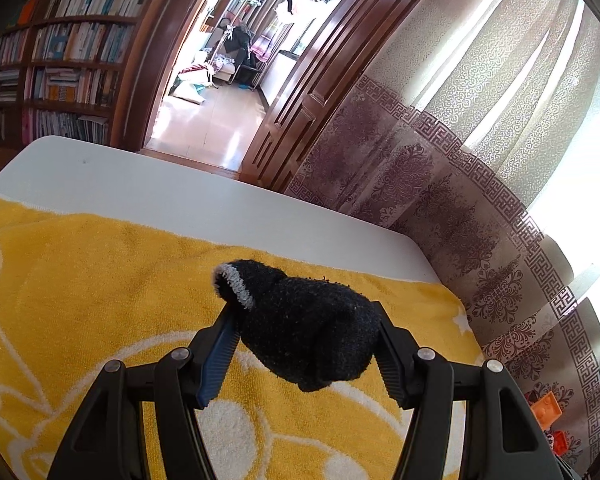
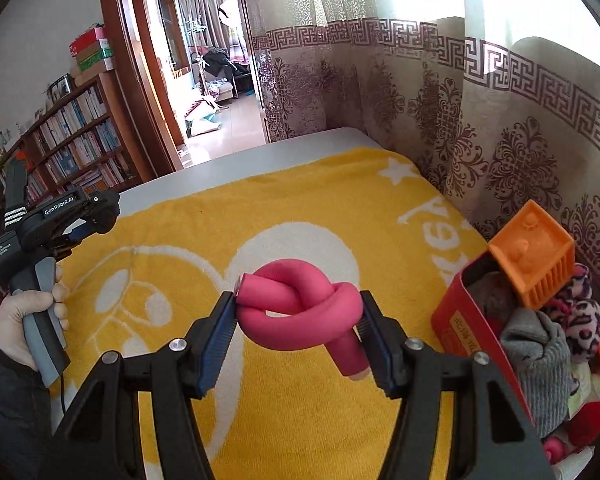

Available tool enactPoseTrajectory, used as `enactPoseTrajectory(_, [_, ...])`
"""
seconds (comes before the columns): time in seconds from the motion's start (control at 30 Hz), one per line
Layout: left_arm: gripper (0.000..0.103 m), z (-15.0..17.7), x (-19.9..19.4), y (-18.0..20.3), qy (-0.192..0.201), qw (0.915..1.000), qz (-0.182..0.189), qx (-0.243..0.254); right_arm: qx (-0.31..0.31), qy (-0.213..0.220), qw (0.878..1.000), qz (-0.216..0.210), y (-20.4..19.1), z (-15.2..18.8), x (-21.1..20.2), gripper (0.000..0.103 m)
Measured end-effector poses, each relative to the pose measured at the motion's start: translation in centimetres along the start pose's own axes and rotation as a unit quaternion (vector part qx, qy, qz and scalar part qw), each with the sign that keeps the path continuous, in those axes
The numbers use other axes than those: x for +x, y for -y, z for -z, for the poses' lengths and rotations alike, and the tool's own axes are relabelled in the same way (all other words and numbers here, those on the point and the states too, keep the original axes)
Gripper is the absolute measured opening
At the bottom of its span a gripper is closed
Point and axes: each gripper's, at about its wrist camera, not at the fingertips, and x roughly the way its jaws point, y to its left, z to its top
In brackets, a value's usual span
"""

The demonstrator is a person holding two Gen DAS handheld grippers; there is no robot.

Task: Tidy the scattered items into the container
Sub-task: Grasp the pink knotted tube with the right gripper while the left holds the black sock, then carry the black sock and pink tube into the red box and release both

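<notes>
- In our left hand, the left gripper (image 1: 304, 332) is squeezed tight on a fuzzy black sock (image 1: 304, 328). The sock has a grey edge at one end.
- The sock is up in the air, above the yellow towel (image 1: 100, 280). It sticks out past the tips of the fingers and droops a little.
- The towel has white drawings on it and lies on a white table (image 1: 140, 184).
- In our right hand, the right gripper (image 2: 298, 316) is squeezed tight on a pink foam tube (image 2: 300, 304) that is tied in a knot.
- One end of the tube hangs down by the right finger. The tube is above the towel too.
- The red tin box (image 2: 468, 328) is the container. It sits on the towel, to the right of the tube, near the curtain (image 2: 480, 120).
- The box is very full. We see a grey sock (image 2: 540, 360) in it, and a spotted pink and black fuzzy thing (image 2: 580, 316).
- An orange toy crate (image 2: 536, 256) is tilted on top of the pile in the box.
- From the right camera we see our left hand (image 2: 28, 316) far to the left, holding the handle of its gripper (image 2: 100, 212) over the left edge of the towel, well apart from the box.
- Behind the table there is a bookshelf (image 1: 68, 52) full of books and an open door (image 1: 300, 80).
</notes>
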Motion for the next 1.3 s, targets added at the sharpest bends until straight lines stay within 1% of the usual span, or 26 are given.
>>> enactPoseTrajectory(0.2, [0.064, 0.5, -0.3, 1.9, -0.005, 0.9995, 0.021, 0.021, 0.018, 0.024, 0.999, 0.024, 2.1, 0.3, -2.9, 0.064])
enactPoseTrajectory(0.33, [0.064, 0.9, -0.3, 3.3, -0.011, 0.9987, 0.034, 0.037, 0.028, 0.043, 0.998, 0.049, 4.0, 0.4, -5.3, 0.064])
enactPoseTrajectory(0.5, [0.064, 1.6, -0.5, 5.4, -0.017, 0.9966, 0.045, 0.067, 0.055, 0.055, 0.993, 0.088, 7.8, 1.0, -8.3, 0.064])
enactPoseTrajectory(0.63, [0.064, 2.6, -0.7, 7.6, -0.022, 0.9933, 0.058, 0.098, 0.089, 0.058, 0.988, 0.116, 11.8, 1.9, -10.2, 0.064])
enactPoseTrajectory(0.77, [0.064, 3.6, -1.3, 9.9, -0.028, 0.9883, 0.079, 0.127, 0.140, 0.054, 0.980, 0.129, 15.8, 3.3, -11.1, 0.064])
enactPoseTrajectory(0.87, [0.064, 4.2, -2.1, 11.5, -0.029, 0.9844, 0.097, 0.144, 0.156, 0.053, 0.977, 0.137, 17.7, 4.1, -11.4, 0.064])
enactPoseTrajectory(0.93, [0.064, 4.8, -2.6, 12.7, -0.027, 0.9813, 0.103, 0.160, 0.166, 0.051, 0.975, 0.137, 18.7, 4.5, -11.1, 0.064])
enactPoseTrajectory(1.0, [0.064, 5.5, -3.1, 13.9, -0.031, 0.9784, 0.108, 0.173, 0.171, 0.045, 0.975, 0.133, 19.5, 4.9, -10.7, 0.064])
enactPoseTrajectory(1.13, [0.064, 7.3, -3.7, 16.6, -0.049, 0.9713, 0.127, 0.195, 0.179, 0.039, 0.975, 0.127, 20.7, 5.5, -9.9, 0.064])
enactPoseTrajectory(1.3, [0.064, 9.9, -3.8, 21.0, -0.076, 0.9579, 0.152, 0.231, 0.179, 0.025, 0.976, 0.119, 21.5, 6.3, -8.7, 0.064])
